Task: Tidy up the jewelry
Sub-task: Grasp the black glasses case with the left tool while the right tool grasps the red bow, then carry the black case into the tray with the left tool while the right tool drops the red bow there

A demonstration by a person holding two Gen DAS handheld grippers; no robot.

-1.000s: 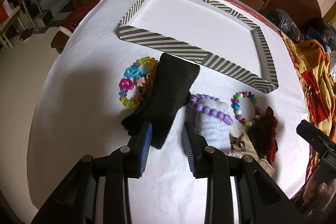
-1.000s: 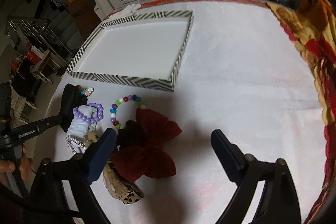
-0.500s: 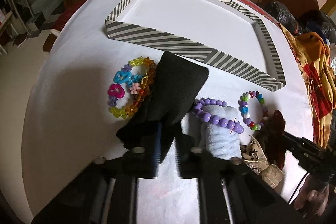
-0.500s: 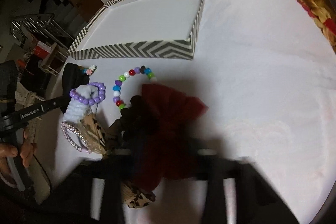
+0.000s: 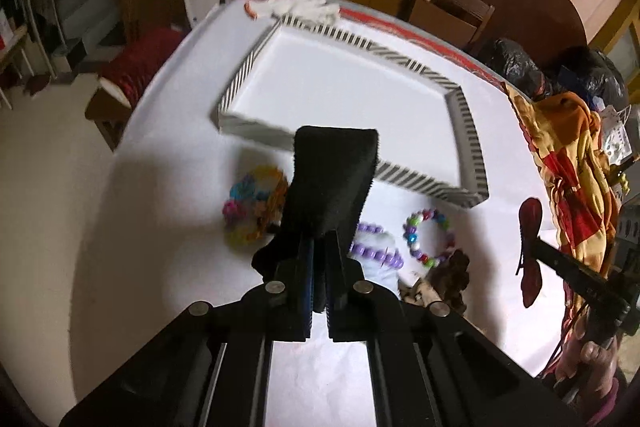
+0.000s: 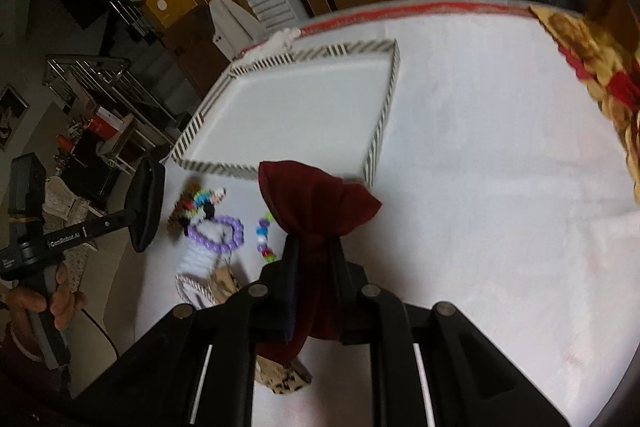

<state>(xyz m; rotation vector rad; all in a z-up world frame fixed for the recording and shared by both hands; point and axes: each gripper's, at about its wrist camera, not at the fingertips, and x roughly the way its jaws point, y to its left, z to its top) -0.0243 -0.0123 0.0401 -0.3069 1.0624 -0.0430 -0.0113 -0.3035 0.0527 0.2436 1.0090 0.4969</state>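
Note:
My left gripper (image 5: 318, 241) is shut on a black velvet pouch (image 5: 332, 179) and holds it above the table, in front of the striped tray (image 5: 466, 123). My right gripper (image 6: 314, 247) is shut on a dark red bow (image 6: 316, 203), also lifted, near the tray's (image 6: 384, 115) front corner. On the white cloth lie a purple bead bracelet (image 5: 376, 253) on a white roll, a multicolour bead bracelet (image 5: 428, 237) and a cluster of bright charm bracelets (image 5: 256, 205). The tray's white floor is bare.
A leopard-print piece (image 6: 280, 375) and a braided bracelet (image 6: 188, 287) lie near my right gripper. A patterned orange-red cloth (image 5: 572, 163) hangs at the table's right edge. White gloves (image 5: 304, 9) lie behind the tray. Chairs stand beyond the round table.
Both grippers closed from open: the left on the black pouch, the right on the red bow. Both items have been lifted off the cloth toward the tray.

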